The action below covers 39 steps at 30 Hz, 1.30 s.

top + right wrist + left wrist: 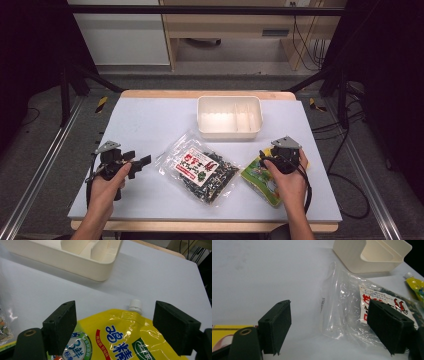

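A clear plastic bag of dark snacks with a red and white label (202,169) lies in the middle of the table; its clear edge (342,305) reaches between the two jaws in the left gripper view. My left gripper (141,163) is open, just left of the bag and pointing at it. A yellow and green spouted pouch (260,180) lies at the right, its white cap (135,306) pointing away. My right gripper (267,154) hovers open above the pouch (117,337), its black jaws standing either side of the pouch's top without touching it.
A cream divided tray (229,131) stands at the back centre of the white table, seen also as the tray (352,258) beyond the bag and the tray (82,267) past the pouch. The table's wooden front edge (200,226) runs near the forearms.
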Available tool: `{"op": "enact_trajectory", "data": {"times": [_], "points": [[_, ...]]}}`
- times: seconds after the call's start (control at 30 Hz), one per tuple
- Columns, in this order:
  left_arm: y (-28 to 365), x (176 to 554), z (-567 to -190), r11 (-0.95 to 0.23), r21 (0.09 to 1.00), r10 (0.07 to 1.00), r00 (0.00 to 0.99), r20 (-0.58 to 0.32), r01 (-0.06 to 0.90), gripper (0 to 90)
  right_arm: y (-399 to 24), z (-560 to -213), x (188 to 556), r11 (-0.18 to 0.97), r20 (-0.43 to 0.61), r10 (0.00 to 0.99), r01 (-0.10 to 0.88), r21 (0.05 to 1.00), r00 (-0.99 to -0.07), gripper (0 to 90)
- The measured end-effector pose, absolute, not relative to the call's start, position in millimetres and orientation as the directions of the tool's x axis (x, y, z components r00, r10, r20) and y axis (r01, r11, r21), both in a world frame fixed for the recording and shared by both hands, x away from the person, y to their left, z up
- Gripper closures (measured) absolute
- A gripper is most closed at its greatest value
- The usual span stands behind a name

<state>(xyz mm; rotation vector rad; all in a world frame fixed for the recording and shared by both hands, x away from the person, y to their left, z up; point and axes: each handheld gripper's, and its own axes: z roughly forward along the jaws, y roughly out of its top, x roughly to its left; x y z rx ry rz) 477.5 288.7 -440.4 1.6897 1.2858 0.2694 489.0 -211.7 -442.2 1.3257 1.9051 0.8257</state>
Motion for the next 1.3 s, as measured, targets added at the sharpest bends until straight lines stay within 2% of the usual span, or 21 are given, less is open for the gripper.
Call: {"op": "enact_trajectory", "data": {"times": [0.1,0.23,0.43,0.5,0.83,1.0,1.07,1.17,1.3], "points": [[291,481,-445,0.048,0.759,0.843,0.381,-0.379,0.65,26.7,-210,-443,490,0.294,-0.168,0.947,0.533,0.794,-0.273,19.6],[287,486,-454,0.059,0.719,0.818,0.379,-0.433,0.693,33.0,-209,-443,489,0.299,-0.169,0.946,0.535,0.79,-0.277,19.6],[274,487,-461,0.067,0.686,0.804,0.369,-0.467,0.724,35.2,-207,-443,488,0.306,-0.174,0.943,0.539,0.785,-0.282,19.6],[273,491,-466,0.087,0.662,0.786,0.357,-0.505,0.745,36.6,-207,-443,489,0.311,-0.178,0.942,0.538,0.783,-0.285,19.6],[266,494,-476,0.059,0.634,0.779,0.361,-0.512,0.771,37.6,-206,-444,489,0.314,-0.176,0.94,0.544,0.778,-0.292,19.5],[267,495,-479,0.081,0.605,0.752,0.35,-0.559,0.792,38.9,-204,-444,489,0.322,-0.182,0.938,0.547,0.773,-0.296,19.4],[269,497,-481,0.062,0.633,0.76,0.374,-0.531,0.772,39.5,-205,-444,490,0.326,-0.185,0.937,0.545,0.773,-0.298,19.4],[270,497,-482,0.073,0.626,0.752,0.369,-0.546,0.777,41.0,-204,-443,488,0.317,-0.176,0.939,0.545,0.776,-0.296,19.4],[274,496,-476,0.144,0.624,0.694,0.371,-0.617,0.768,45.4,-203,-443,488,0.323,-0.182,0.937,0.538,0.778,-0.299,19.4]]}}
